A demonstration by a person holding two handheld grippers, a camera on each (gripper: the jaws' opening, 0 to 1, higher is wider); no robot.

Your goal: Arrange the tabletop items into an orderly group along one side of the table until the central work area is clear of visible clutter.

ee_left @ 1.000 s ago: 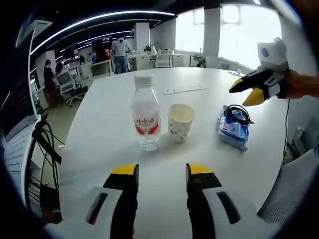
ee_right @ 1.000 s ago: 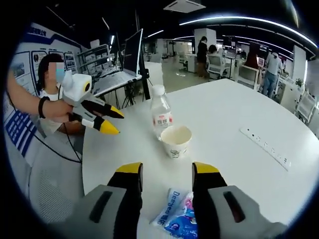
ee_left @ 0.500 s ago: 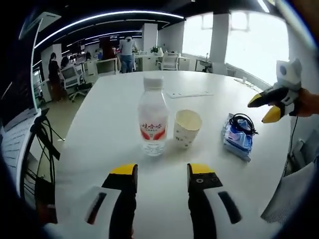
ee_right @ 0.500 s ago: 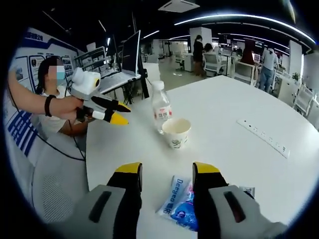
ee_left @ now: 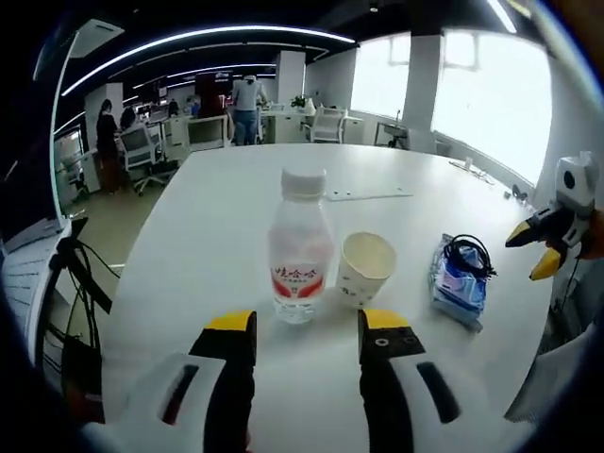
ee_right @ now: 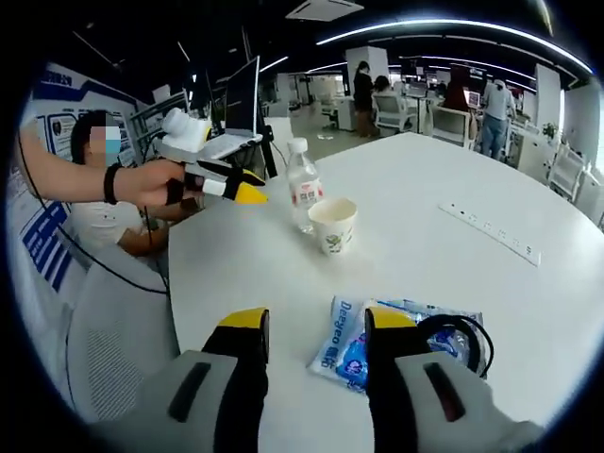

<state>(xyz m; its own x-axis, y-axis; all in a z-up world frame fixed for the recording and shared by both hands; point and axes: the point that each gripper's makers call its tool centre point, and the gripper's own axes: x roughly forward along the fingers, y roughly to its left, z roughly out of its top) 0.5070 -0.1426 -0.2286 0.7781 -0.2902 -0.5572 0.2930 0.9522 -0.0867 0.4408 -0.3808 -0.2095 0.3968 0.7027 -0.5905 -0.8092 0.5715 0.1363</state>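
A clear water bottle with a red label and white cap stands on the round white table. A paper cup sits right beside it. Further right lies a blue tissue pack with a coiled black cable on top. My left gripper is open, its yellow-tipped jaws just short of the bottle. My right gripper is open, low over the tissue pack and cable. From there the bottle and cup stand beyond, with the left gripper beside them. The right gripper hangs at the table's right edge.
A white power strip lies on the table's far side, also seen as the strip behind the bottle. A person's hand holds the left gripper. A monitor, desks and office chairs stand beyond the table.
The left view has closed in on the bottle and cup. The right gripper has drawn back, so more of the tissue pack and the cable now show.
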